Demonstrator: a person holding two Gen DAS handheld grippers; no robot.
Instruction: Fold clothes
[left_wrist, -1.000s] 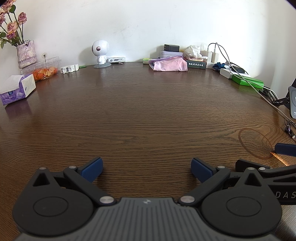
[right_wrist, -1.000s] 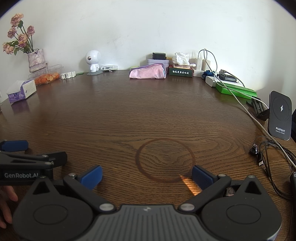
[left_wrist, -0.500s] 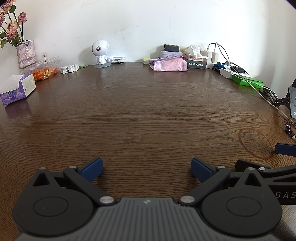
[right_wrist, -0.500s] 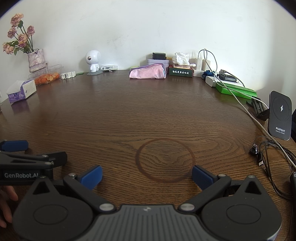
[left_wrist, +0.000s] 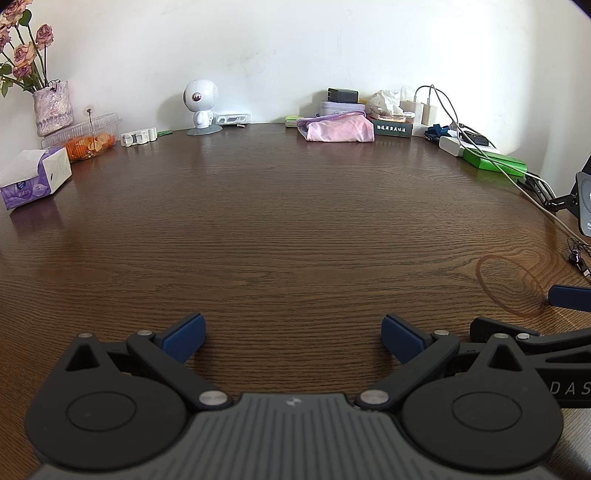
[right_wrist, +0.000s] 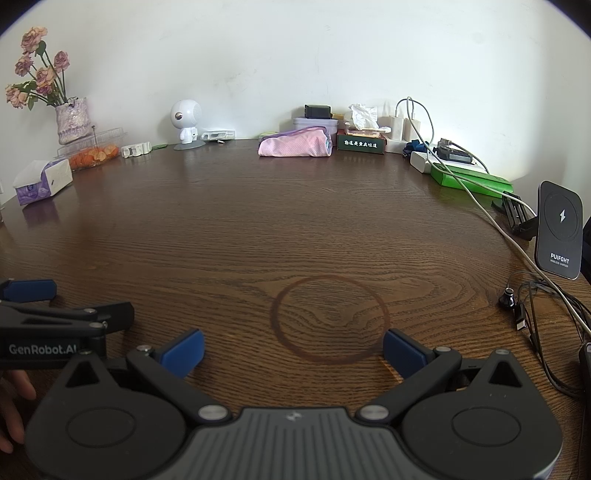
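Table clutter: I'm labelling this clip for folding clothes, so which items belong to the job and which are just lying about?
Job:
pink garment
left gripper, open
right gripper, open

Lying about:
tissue box
flower vase
white robot figurine
wireless charger
green box

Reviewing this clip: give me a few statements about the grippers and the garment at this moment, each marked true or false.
1. Both grippers are open and hold nothing. True: left gripper, right gripper.
2. The pink garment lies between the right gripper's fingers. False: it sits at the far edge of the table, by the wall.
3. A tissue box stands at the table's far left. True.
4. The garment is spread out flat. False: it is bundled up.
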